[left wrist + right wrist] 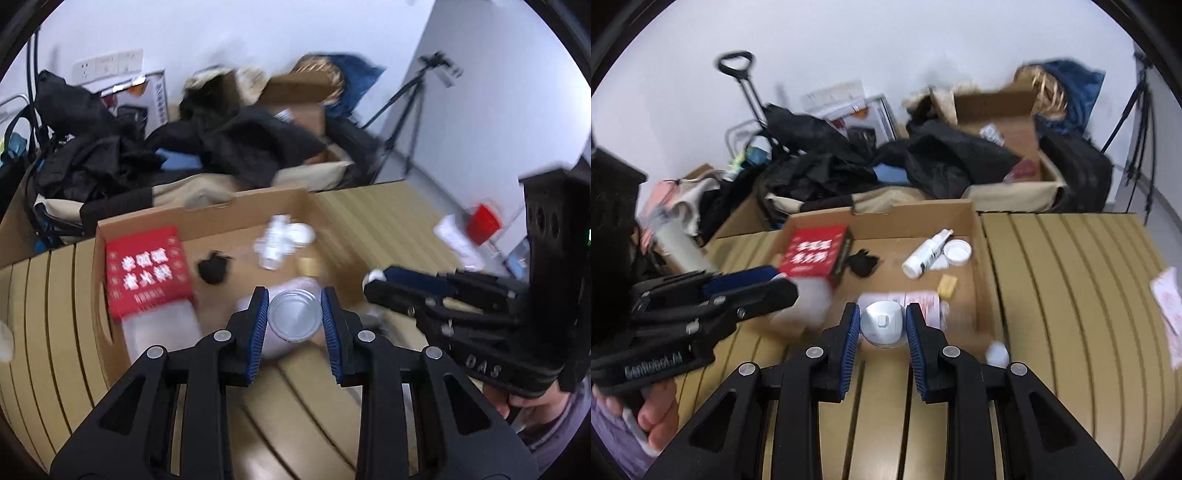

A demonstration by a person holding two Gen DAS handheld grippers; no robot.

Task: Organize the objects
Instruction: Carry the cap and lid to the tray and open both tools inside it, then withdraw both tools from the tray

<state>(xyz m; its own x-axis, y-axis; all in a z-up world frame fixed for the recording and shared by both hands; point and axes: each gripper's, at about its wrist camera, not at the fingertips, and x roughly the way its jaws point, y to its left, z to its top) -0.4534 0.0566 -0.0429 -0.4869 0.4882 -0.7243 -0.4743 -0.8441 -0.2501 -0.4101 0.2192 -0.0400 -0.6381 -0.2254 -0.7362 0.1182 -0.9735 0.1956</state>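
While the slatted bench (1071,280) lies bare at 3 o'clock of the cardboard box (982,236), the box floor is shared by a red carton (812,254) and a white bottle (923,254). A clear cup (294,314) is clamped in the left gripper (294,314) jaws; a white round object (882,321) is clamped in the right gripper (882,322) jaws, at the box's near edge.

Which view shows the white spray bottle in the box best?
The right wrist view: the spray bottle lies sharp on the box floor, beside a white lid. In the left wrist view the bottle is a motion-blurred white smear whose shape is hard to read.
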